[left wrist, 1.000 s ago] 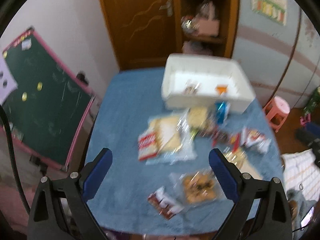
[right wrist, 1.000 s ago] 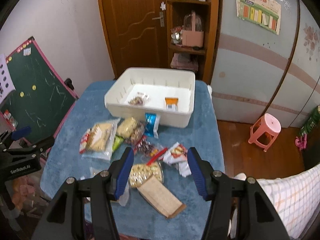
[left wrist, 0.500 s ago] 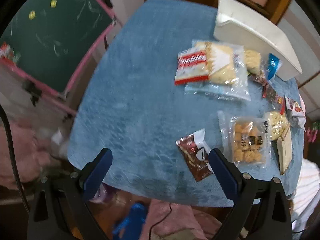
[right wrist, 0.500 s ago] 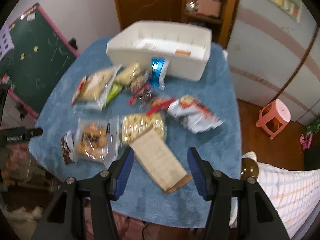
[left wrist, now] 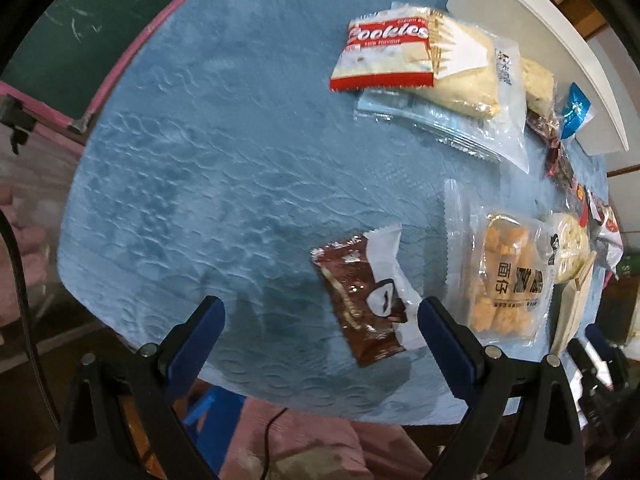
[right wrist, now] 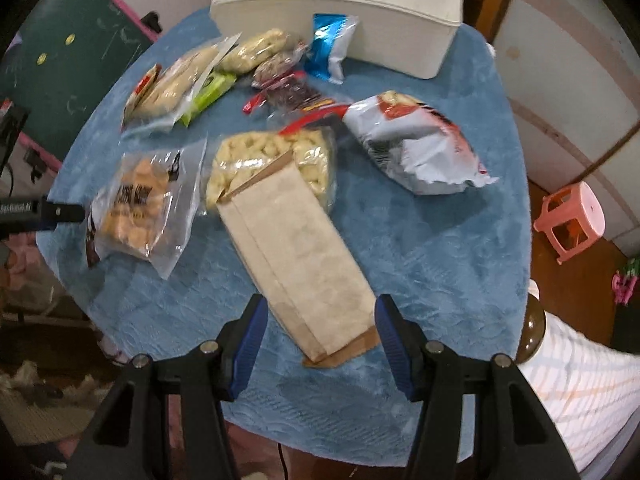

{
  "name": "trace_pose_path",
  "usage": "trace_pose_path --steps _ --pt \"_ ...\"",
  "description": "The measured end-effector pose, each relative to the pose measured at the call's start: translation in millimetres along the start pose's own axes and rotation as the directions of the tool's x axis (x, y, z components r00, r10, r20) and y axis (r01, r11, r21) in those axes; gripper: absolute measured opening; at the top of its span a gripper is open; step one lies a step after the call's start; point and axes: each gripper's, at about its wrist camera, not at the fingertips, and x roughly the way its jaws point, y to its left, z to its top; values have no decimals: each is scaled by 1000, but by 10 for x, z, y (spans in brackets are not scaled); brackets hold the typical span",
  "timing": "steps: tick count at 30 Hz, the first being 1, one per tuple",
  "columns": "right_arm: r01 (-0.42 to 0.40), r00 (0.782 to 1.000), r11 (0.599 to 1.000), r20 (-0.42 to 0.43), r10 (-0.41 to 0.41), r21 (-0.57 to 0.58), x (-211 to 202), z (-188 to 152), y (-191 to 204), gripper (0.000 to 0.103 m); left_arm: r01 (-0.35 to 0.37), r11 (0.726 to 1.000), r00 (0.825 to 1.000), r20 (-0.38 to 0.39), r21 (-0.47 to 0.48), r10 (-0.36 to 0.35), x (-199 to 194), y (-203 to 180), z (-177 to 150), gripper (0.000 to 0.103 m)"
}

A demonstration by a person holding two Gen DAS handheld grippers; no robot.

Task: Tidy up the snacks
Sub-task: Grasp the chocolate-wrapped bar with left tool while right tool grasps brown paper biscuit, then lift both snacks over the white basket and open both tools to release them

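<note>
Several snack packs lie on a blue-covered table (left wrist: 208, 168). My left gripper (left wrist: 320, 320) points down, open, over a brown-and-white wrapper (left wrist: 366, 300) that lies between its fingers, untouched. Beside it sits a clear bag of orange puffs (left wrist: 504, 276); a red "Cookies" pack (left wrist: 386, 54) lies farther off. My right gripper (right wrist: 318, 320) is open above the near end of a tan paper packet (right wrist: 298, 254). Beyond it lie a bag of pale puffs (right wrist: 272, 162), a silver-red bag (right wrist: 416, 146) and a blue pack (right wrist: 330, 46). The white bin (right wrist: 360, 12) stands at the far edge.
A green chalkboard (right wrist: 68, 64) with a pink frame leans left of the table. A pink stool (right wrist: 572, 220) stands on the floor to the right. A checked sleeve (right wrist: 580, 400) shows at lower right. The left gripper's arm (right wrist: 36, 212) reaches in from the left.
Both grippers have dropped toward the table and tilted down. The bin's inside is out of sight; the packs look larger. Both pairs of jaws kept their width.
</note>
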Motion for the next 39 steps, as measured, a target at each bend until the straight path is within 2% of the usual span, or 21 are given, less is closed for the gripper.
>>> trace_pose_path --steps 5,11,16,19,22,24,26,32,34,39 --pt "-47 999 998 -18 46 -47 80 9 59 56 29 998 998 -49 -58 -32 165 43 44 97" --pt "6 1000 995 12 -5 -101 125 74 96 60 66 990 991 -106 -123 -79 319 46 23 93" --pt "49 999 988 8 -49 -145 211 168 103 64 39 992 991 -120 -120 -54 373 -45 30 92" --pt "43 999 987 -4 -44 -158 272 226 120 64 14 992 991 -128 -125 -31 434 -121 107 90" --pt "41 999 986 -12 -44 -163 330 260 135 64 -37 990 990 -138 -140 17 448 -210 136 78" --pt "50 998 985 -16 -54 -167 360 268 151 64 -78 987 988 -143 -140 58 428 -251 162 59" --pt "64 998 984 -13 -67 -169 371 253 155 62 -74 987 989 -136 -142 55 384 -249 180 48" --pt "31 999 990 -14 -34 -138 301 224 155 59 -33 990 991 -136 -138 14 328 -254 189 37" --pt "12 1000 994 -5 -13 -112 214 222 149 59 -27 992 992 -127 -123 11 268 -264 160 37" --pt "-29 999 998 26 30 -59 -38 270 181 59 -44 999 998 -45 -25 43 -54 -475 146 36"
